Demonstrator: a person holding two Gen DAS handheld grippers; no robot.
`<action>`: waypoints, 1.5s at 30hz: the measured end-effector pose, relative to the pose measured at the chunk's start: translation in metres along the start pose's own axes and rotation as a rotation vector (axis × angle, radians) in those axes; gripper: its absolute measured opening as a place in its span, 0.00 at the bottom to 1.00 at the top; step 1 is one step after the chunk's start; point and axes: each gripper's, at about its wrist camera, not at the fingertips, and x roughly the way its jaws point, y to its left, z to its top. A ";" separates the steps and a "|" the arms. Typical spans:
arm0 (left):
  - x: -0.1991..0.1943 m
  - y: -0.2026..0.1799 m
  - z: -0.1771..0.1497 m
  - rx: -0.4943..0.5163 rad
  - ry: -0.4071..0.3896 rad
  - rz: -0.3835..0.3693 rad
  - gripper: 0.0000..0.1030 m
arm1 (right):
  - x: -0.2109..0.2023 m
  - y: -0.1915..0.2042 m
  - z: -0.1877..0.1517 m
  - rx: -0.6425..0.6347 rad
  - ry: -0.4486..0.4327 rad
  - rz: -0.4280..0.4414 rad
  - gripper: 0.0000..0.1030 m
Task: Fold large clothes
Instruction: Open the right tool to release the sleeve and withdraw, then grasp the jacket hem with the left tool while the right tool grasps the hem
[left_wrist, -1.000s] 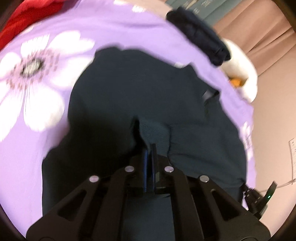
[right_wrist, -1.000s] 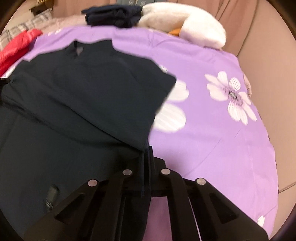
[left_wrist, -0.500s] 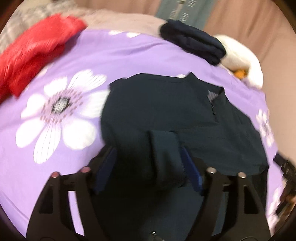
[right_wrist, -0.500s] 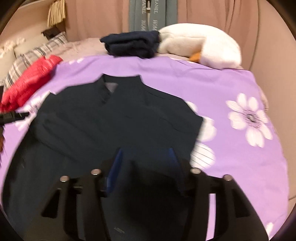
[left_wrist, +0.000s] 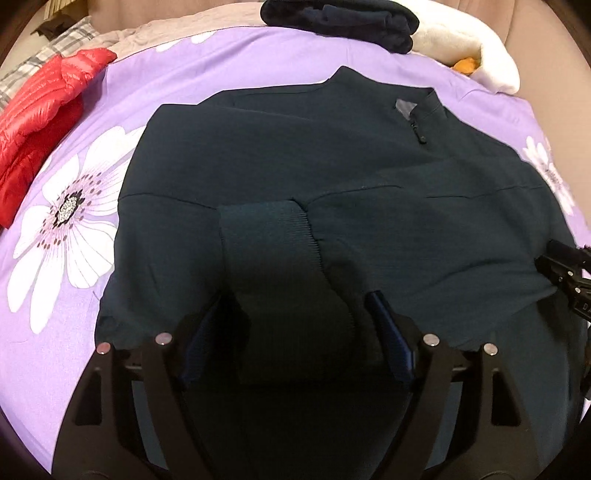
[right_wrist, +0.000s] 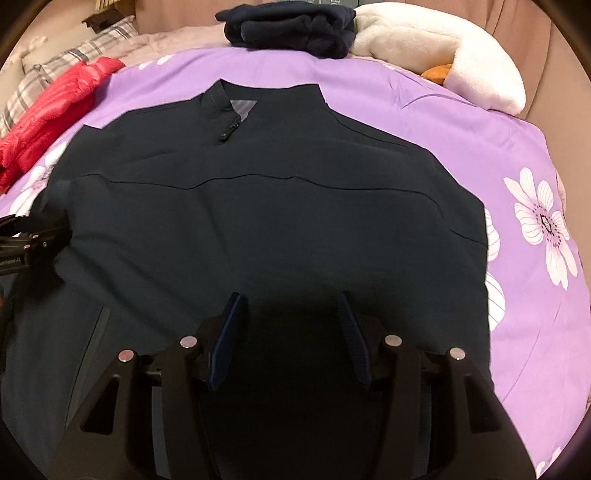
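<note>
Both grippers, left (left_wrist: 291, 332) and right (right_wrist: 290, 332), gape empty over the soft, limp jacket (right_wrist: 273, 206); grab its near hem.

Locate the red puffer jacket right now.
The red puffer jacket lies at the bedspread's far left in both views, beside the plaid pillow.

**poster1:** ok so where are the two grippers at? Left gripper (left_wrist: 295, 328) looks angled steeply down, fingers (left_wrist: 388, 339) spread wide, nothing pinched, jaws just opened further.

**poster2:** yep. Right gripper (right_wrist: 290, 332) is tilted down too, fingers (right_wrist: 229, 339) parted but narrower than the left, not pressing anything. Each one pokes into the edge of the other's camera view, left gripper (right_wrist: 26, 240) included.
</note>
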 end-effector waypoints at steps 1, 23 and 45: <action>-0.004 0.002 0.001 -0.011 -0.005 -0.005 0.78 | -0.003 -0.004 0.001 0.017 0.001 0.005 0.52; -0.072 0.052 -0.060 -0.182 -0.064 -0.045 0.98 | -0.074 -0.022 -0.052 0.190 -0.065 0.102 0.81; -0.124 0.150 -0.180 -0.442 -0.005 -0.300 0.98 | -0.121 -0.092 -0.195 0.601 0.011 0.196 0.86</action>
